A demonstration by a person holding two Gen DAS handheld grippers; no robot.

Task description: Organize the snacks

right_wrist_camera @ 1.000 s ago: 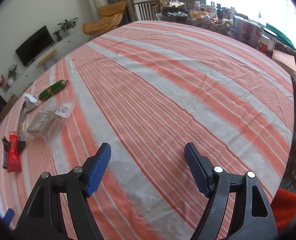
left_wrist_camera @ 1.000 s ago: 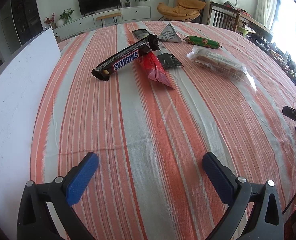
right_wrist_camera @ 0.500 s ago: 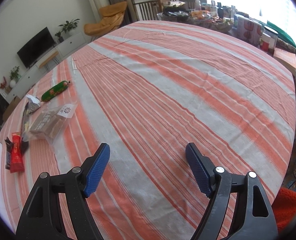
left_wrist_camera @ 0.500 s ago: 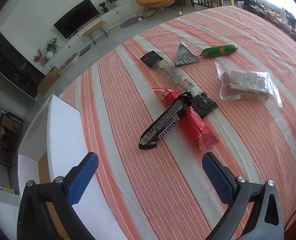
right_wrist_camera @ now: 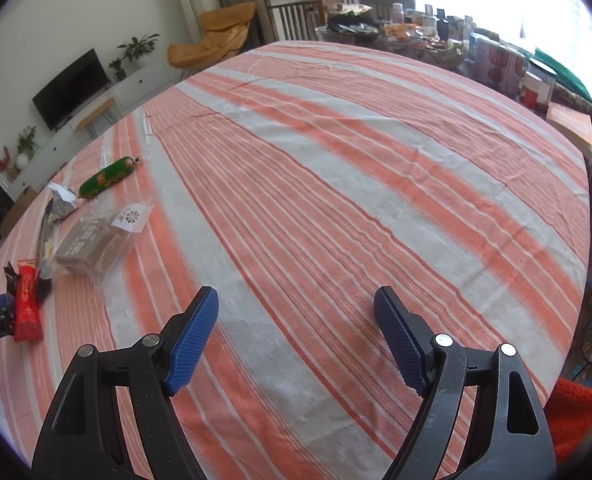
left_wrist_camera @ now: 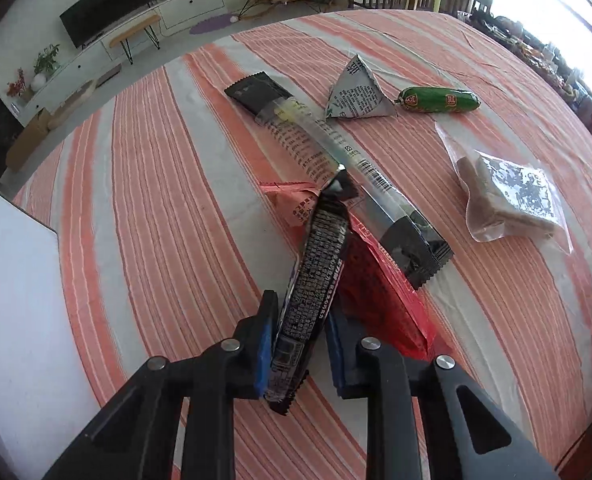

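Above a tabletop (left_wrist_camera: 167,216) draped in orange-and-grey striped cloth, the left gripper (left_wrist_camera: 298,344) has just been closing and now pinches the near end of a long dark-wrapped chocolate bar (left_wrist_camera: 316,280), its blue pads pressed on both sides of the wrapper. The bar's long axis runs straight away from the gripper, its far end propped on a red foil snack packet (left_wrist_camera: 380,300) and against a long clear-and-black stick pack (left_wrist_camera: 336,160) that lies diagonally across the cloth. Farther off sit a silver triangular pouch (left_wrist_camera: 356,96), a green plastic-cased sausage (left_wrist_camera: 440,101) and a clear bag of brown biscuits (left_wrist_camera: 512,200). A white flat-sided box or board (left_wrist_camera: 11,300) stands at the left edge, just beside the gripper and nearer this hand than the other; whether it is open or holds anything cannot be told. The right gripper (right_wrist_camera: 296,340) hangs with its jaws wide apart and empty over bare cloth, well apart from the snacks, which lie to its far left. A lift clear of the red packet, then a carry leftward, looks the likely next step.
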